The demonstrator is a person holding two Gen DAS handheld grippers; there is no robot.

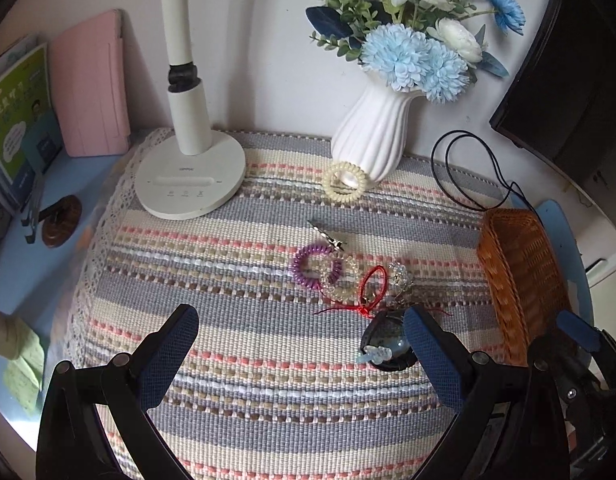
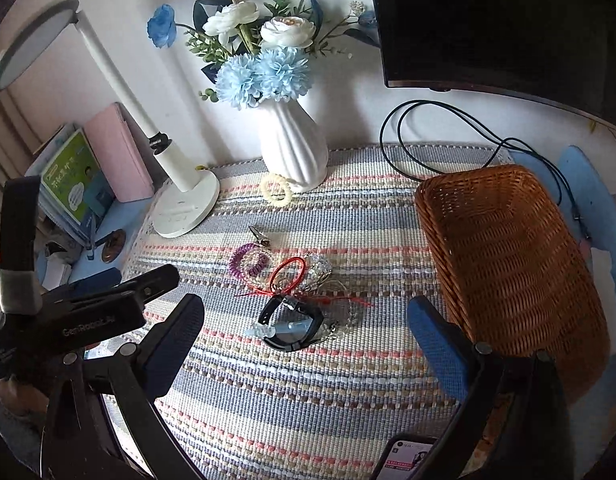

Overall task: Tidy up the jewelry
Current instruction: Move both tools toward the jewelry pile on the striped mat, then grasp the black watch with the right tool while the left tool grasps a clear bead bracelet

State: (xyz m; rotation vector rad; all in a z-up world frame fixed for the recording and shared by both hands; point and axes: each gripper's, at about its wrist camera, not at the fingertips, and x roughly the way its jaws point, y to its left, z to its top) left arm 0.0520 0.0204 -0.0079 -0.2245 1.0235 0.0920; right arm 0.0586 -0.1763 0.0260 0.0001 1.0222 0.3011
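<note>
A tangle of jewelry lies mid-mat on the worktop: a purple coil band (image 2: 248, 265), a red cord loop (image 2: 289, 273), a clear beaded piece (image 2: 319, 267) and a black bracelet (image 2: 291, 326), all overlapping so their outlines are hard to separate. In the left wrist view the left tongs' finger (image 1: 430, 354) covers part of the black bracelet (image 1: 382, 340). A metal clip (image 2: 260, 236) lies just behind the pile, and a cream coil band (image 2: 277, 189) touches the white vase (image 2: 294, 148). The wicker basket (image 2: 508, 248) stands to the right, well apart from the pile, its near corner cut off by the right tongs' finger (image 2: 440, 354). A lamp base (image 2: 186, 210) sits left, a black cable (image 2: 428, 120) behind. Left tongs (image 1: 300, 360) and right tongs (image 2: 306, 354) both gape wide, gripping nothing, with bare striped mat (image 2: 288, 412) between them and the pile.
</note>
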